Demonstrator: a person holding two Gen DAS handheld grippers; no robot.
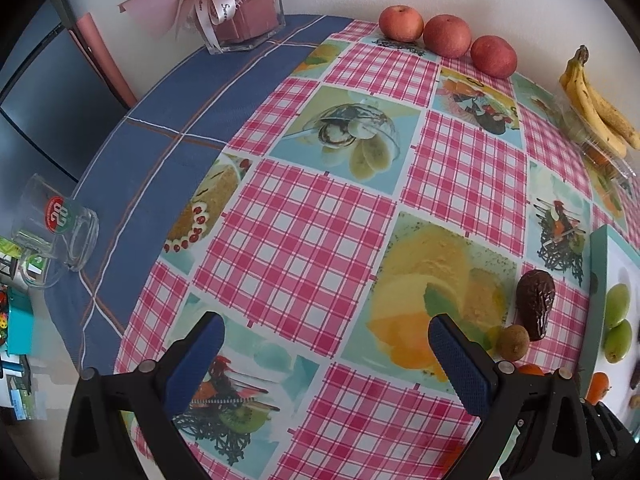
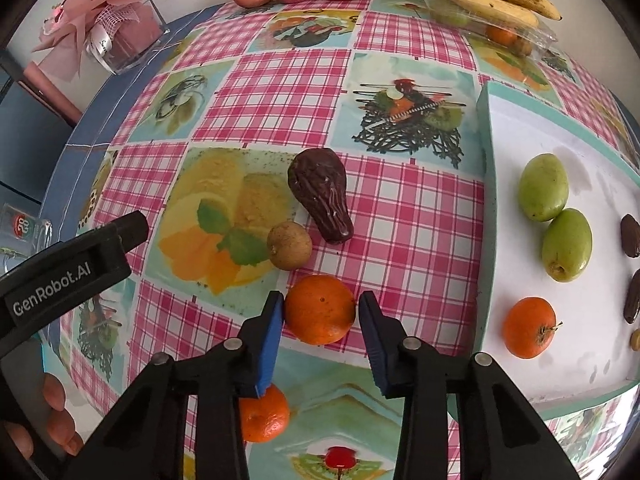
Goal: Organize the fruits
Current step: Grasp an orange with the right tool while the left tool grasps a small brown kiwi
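My right gripper [image 2: 320, 312] is open with its blue pads either side of an orange [image 2: 320, 309] on the checked tablecloth; the left pad touches it, the right pad stands a little off. A second orange [image 2: 264, 416] lies below the left finger. A small brown round fruit [image 2: 289, 245] and a dark brown wrinkled fruit [image 2: 320, 196] lie just beyond. The white tray [image 2: 520, 128] on the right holds two green fruits [image 2: 544, 187], an orange [image 2: 529, 327] and dark dates [image 2: 631, 236]. My left gripper [image 1: 326, 340] is open and empty above the cloth.
Three red apples [image 1: 447, 36] sit at the table's far edge by the wall. Bananas [image 1: 596, 108] rest on a clear plastic box at the far right. A glass vase with pink wrapping [image 1: 240, 12] and a glass mug [image 1: 56, 224] stand on the blue cloth at left.
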